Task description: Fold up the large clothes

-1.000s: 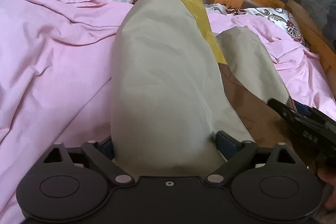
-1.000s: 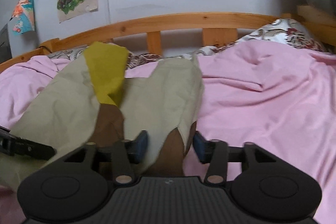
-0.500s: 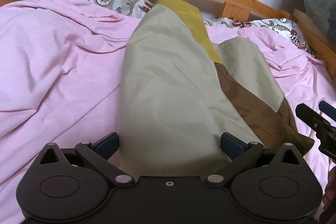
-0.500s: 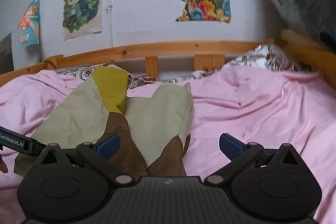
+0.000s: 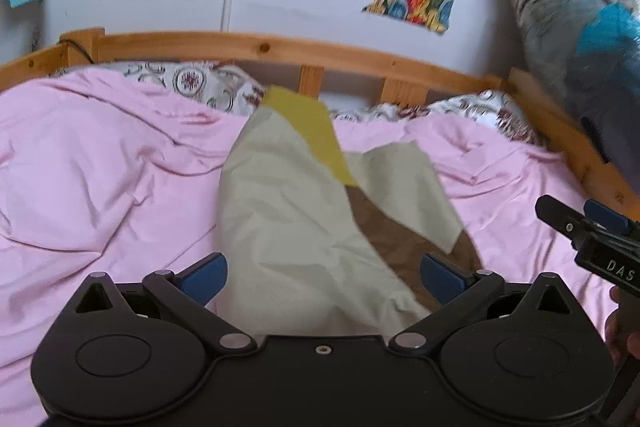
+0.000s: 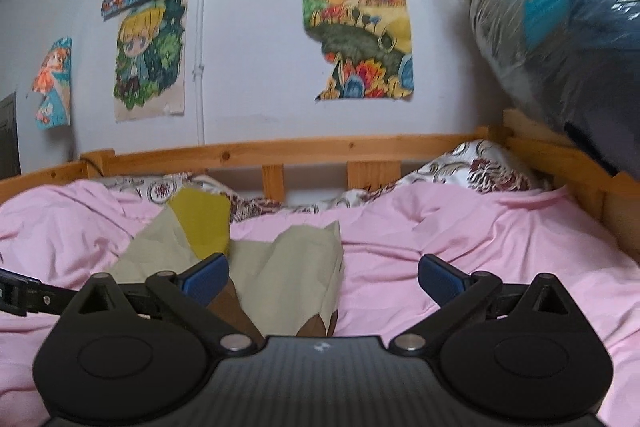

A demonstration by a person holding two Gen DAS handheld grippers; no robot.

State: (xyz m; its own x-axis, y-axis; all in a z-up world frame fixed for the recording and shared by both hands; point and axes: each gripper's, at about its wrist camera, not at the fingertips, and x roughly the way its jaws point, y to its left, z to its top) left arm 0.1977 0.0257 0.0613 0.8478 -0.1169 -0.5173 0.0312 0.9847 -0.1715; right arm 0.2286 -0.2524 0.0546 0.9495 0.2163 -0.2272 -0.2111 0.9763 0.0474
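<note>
A large garment (image 5: 296, 219) in beige, brown and mustard yellow lies folded lengthwise on the pink bedsheet (image 5: 100, 187). It also shows in the right wrist view (image 6: 280, 271). My left gripper (image 5: 322, 277) is open and empty, raised above the garment's near end. My right gripper (image 6: 322, 279) is open and empty, raised above the garment's near right corner. The right gripper shows at the right edge of the left wrist view (image 5: 588, 231). Part of the left gripper shows at the left edge of the right wrist view (image 6: 24, 295).
A wooden headboard rail (image 5: 320, 55) and patterned pillows (image 6: 472, 171) bound the far side. A wooden side rail (image 5: 572, 147) runs along the right. A plastic-wrapped bundle (image 6: 560, 19) hangs at the upper right. Posters (image 6: 360, 31) cover the wall.
Both grippers opened, let go of the garment and drew back and up. The garment now lies flat on the bed.
</note>
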